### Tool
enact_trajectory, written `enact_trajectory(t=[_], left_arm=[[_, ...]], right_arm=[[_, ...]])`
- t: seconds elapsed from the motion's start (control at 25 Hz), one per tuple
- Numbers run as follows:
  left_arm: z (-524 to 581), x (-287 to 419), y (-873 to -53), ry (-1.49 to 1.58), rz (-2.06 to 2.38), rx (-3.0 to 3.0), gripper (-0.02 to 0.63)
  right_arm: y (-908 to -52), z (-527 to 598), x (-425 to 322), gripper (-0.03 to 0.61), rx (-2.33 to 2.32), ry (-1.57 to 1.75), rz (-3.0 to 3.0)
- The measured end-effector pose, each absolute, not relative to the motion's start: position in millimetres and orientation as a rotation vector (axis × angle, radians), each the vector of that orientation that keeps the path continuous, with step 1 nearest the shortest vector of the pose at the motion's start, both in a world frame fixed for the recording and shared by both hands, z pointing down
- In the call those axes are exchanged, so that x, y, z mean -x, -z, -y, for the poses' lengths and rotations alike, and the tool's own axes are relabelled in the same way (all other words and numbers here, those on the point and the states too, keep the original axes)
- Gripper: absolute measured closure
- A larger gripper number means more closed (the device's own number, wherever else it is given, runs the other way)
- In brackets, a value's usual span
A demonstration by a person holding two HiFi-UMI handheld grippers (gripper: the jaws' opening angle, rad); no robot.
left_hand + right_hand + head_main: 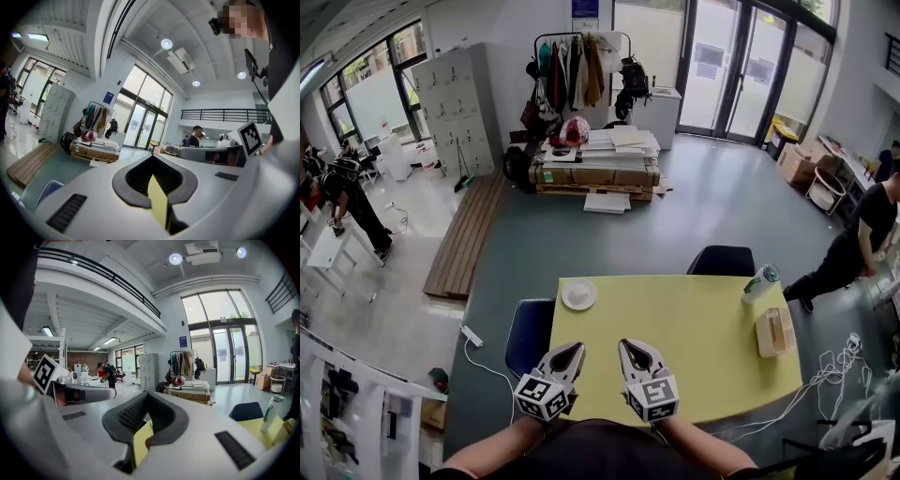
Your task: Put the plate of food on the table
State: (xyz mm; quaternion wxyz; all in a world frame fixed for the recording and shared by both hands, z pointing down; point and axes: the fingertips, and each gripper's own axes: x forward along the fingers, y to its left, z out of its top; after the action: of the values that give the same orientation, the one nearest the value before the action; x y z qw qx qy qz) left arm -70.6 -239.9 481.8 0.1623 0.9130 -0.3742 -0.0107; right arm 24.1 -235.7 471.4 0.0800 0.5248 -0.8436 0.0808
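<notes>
A small white plate [579, 294] sits on the far left corner of the yellow table [694, 347]; I cannot tell what lies on it. Both grippers hover side by side over the table's near edge, well short of the plate. My left gripper [570, 352] has its jaws together at the tip with nothing between them, and so does my right gripper [629, 350]. In the left gripper view the left gripper [152, 161] shows only a sliver of yellow table through its jaws. The right gripper [146, 395] looks the same in its own view. Neither gripper view shows the plate.
A green-capped bottle [761, 280] and a wooden tissue box [775, 331] stand at the table's right edge. Dark chairs sit at the far side [722, 260] and the left side [530, 333]. Cables [830, 370] lie on the floor at the right, near a person [861, 234].
</notes>
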Motion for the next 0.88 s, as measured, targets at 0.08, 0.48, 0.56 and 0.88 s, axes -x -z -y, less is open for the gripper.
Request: enact_trajectory(t=[0.08,0.48,0.56,0.88], left_arm=[[239.6,70.8,-482.4,0.029,1.070,-2.603,0.604],[233.3,75.6,-489.3,0.018,1.090,-2.590,0.606],[232.1,76.1,-490.8,0.013,1.092,-2.588,0.604],[232.7,80.0,-492.7,0.014,1.110,-2.577,0.605]], right_arm=[[-472.6,235.1,-24.7,0.568,-1.571,-0.249,2.519],[-479.0,229.0,-18.2,0.566,-1.548,-0.277,2.518],[-481.5,228.6,-17.9,0.568,-1.545,-0.276,2.522],[-481.7,231.1,-16.7,0.568,-1.543,-0.289,2.523]])
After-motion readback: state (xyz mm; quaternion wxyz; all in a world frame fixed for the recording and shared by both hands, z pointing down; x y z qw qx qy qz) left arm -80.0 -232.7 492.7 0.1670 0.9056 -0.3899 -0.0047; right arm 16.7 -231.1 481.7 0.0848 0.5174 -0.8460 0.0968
